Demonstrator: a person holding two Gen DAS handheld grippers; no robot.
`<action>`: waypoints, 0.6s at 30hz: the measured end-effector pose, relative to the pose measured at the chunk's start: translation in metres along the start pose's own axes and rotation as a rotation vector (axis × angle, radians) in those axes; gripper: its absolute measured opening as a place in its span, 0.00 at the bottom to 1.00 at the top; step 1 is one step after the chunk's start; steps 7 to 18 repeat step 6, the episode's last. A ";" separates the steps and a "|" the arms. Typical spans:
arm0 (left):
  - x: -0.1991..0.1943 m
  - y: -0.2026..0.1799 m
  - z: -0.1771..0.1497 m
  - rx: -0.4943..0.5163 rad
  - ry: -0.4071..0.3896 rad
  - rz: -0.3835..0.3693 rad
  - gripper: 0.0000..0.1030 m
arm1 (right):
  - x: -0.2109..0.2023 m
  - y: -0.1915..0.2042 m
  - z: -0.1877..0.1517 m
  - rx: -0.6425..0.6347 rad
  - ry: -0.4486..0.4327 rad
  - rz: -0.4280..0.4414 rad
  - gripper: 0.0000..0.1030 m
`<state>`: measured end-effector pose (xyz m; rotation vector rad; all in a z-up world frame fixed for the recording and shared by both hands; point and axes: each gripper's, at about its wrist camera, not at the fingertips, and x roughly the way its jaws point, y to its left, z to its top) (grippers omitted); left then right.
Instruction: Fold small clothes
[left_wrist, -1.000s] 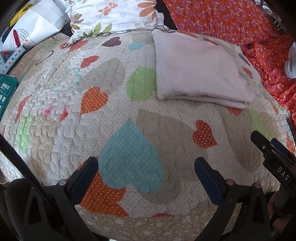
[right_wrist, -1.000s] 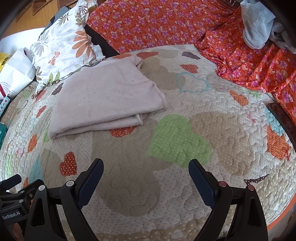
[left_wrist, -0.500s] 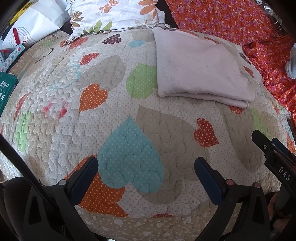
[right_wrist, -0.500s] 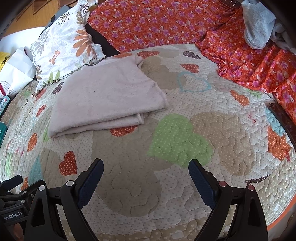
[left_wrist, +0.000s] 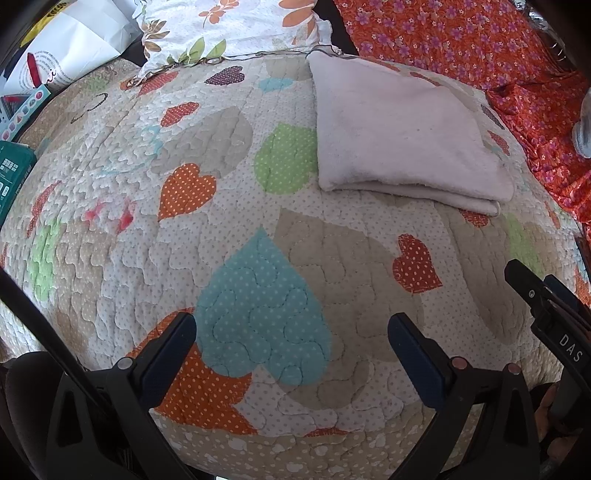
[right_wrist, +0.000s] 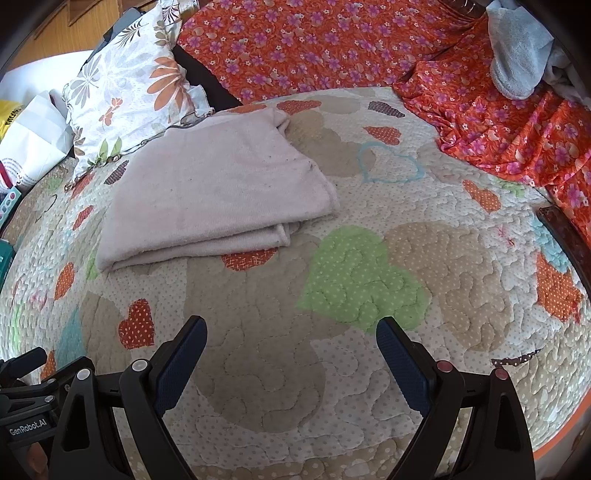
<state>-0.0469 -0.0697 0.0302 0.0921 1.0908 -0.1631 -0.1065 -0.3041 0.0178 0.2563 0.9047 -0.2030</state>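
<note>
A pale pink cloth (left_wrist: 402, 136) is seen lying folded flat on the quilt (left_wrist: 229, 206), toward the quilt's far edge, with its layered fold edges turned toward the cameras. The quilt is patterned with dotted hearts, and the cloth is laid over part of that pattern, just beside a green heart (left_wrist: 286, 158) in the left wrist view. The left gripper (left_wrist: 291, 345) is held above the near part of the quilt, over a large teal heart (left_wrist: 262, 306); its jaws are spread wide and nothing is held between them. The right gripper (right_wrist: 290, 345) is likewise held above the near part of the quilt, with its jaws spread wide and empty, well apart from the cloth (right_wrist: 218, 188). Neither gripper is in contact with the cloth. A floral pillow (right_wrist: 129, 88) is placed at the quilt's far left corner, touching or nearly touching the cloth's far edge. An orange flowered fabric (right_wrist: 332, 48) is spread beyond the far edge and bunched down along the right edge of the quilt. A grey item (right_wrist: 521, 51), possibly a towel or a garment, is seen resting on that fabric at the far right; its kind cannot be determined from this view. A white bag (left_wrist: 70, 44) and a green box (left_wrist: 11, 177) are located off the left edge of the quilt.
</note>
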 end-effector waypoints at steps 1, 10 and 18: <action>0.000 0.000 0.000 0.003 -0.004 -0.003 1.00 | 0.000 0.000 0.000 -0.001 0.001 -0.001 0.93; -0.003 -0.003 -0.001 0.012 -0.024 0.001 1.00 | 0.002 0.000 0.001 -0.008 0.005 -0.001 0.93; -0.003 -0.003 -0.001 0.012 -0.024 0.001 1.00 | 0.002 0.000 0.001 -0.008 0.005 -0.001 0.93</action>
